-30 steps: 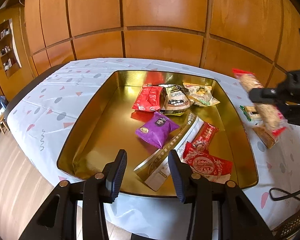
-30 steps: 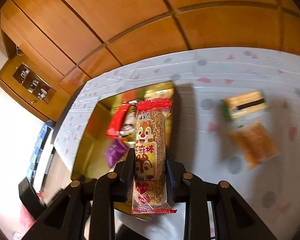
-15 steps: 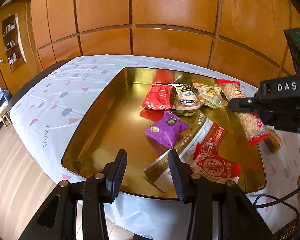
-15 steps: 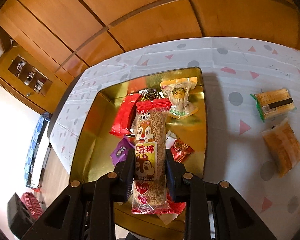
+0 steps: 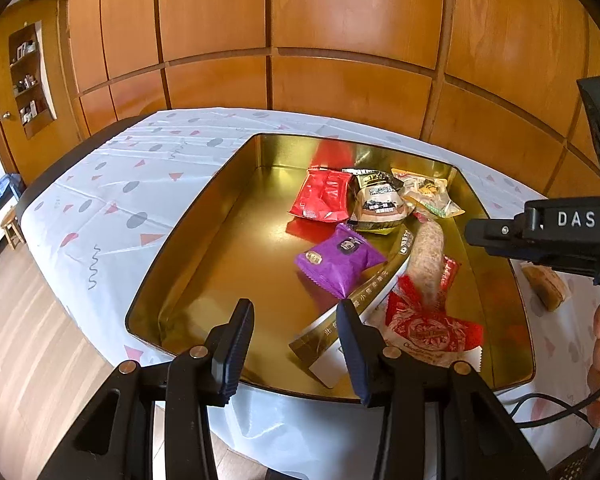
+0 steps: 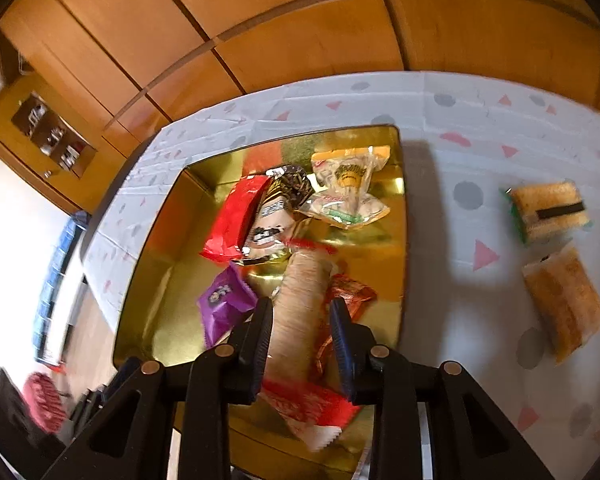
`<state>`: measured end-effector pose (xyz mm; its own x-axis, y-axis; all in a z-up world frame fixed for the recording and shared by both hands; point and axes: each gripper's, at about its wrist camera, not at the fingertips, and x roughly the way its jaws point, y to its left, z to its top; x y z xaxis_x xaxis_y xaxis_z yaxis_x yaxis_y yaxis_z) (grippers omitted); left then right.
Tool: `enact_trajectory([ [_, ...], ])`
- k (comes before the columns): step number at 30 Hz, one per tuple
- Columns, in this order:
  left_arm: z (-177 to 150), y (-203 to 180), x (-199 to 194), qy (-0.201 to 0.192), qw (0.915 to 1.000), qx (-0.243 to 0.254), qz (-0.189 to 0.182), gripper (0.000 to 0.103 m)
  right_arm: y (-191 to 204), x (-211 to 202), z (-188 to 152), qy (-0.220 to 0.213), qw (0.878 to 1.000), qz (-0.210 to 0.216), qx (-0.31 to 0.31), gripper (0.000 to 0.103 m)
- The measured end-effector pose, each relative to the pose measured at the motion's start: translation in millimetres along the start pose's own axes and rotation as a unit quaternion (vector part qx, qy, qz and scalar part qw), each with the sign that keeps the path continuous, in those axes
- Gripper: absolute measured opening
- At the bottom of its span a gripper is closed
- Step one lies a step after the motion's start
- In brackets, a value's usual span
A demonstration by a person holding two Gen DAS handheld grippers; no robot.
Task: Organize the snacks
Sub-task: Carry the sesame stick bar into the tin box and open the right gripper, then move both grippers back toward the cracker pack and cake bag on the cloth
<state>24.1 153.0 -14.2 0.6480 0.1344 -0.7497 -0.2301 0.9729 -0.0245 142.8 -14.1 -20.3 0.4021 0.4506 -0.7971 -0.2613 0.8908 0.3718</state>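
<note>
Snacks are gathering in the gold tray [image 5: 188,248], which is filling the middle of both views on a patterned tablecloth [image 5: 112,184]. The right gripper [image 6: 302,340] is hovering over the tray's right half with its jaws spread; the sesame bar [image 6: 300,300] is showing blurred between them and looks to be dropping free, apparently because it is being let go onto the pile below, though I cannot tell whether a finger is touching it. In the left wrist view the bar [image 5: 426,264] is smearing down toward the red wrapped candy [image 5: 432,332] at lower right. The left gripper [image 5: 294,344] is waiting at the tray's near rim, jaws spread and empty, probably keeping out of the way. A purple packet [image 5: 340,260] and a red pouch [image 5: 322,196] are lying mid-tray. Two snacks are still sitting outside on the cloth, at the right of the right wrist view: a green-edged cracker pack [image 6: 548,210] and an orange pastry pack [image 6: 564,304].
</note>
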Motion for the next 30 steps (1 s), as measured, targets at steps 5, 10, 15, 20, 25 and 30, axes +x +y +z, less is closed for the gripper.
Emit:
enact_trajectory([
  [5, 2, 3, -2, -0.003, 1.0, -0.008, 0.003, 0.043, 14, -1, -2, -0.003, 0.999, 0.01, -0.04, 0.031],
  [10, 2, 6, -3, -0.003, 0.9999, -0.012, 0.004, 0.043, 42, 18, 0, 0.013, 0.995, 0.035, -0.095, 0.031],
  [15, 2, 6, -2, -0.002, 0.9999, -0.012, 0.003, 0.043, 50, 47, -7, 0.064, 0.989, 0.009, -0.133, 0.031],
  [20, 2, 4, -4, -0.003, 1.0, -0.009, 0.002, 0.043, 45, 33, -15, 0.053, 0.988, -0.007, -0.147, 0.031],
  [25, 1, 0, -7, -0.006, 1.0, -0.003, -0.001, 0.043, 39, 7, -15, 0.012, 0.989, 0.012, -0.146, 0.04],
  [30, 0, -3, -7, -0.002, 1.0, 0.003, -0.006, 0.043, 34, -15, -20, -0.019, 0.989, 0.006, -0.149, 0.04],
])
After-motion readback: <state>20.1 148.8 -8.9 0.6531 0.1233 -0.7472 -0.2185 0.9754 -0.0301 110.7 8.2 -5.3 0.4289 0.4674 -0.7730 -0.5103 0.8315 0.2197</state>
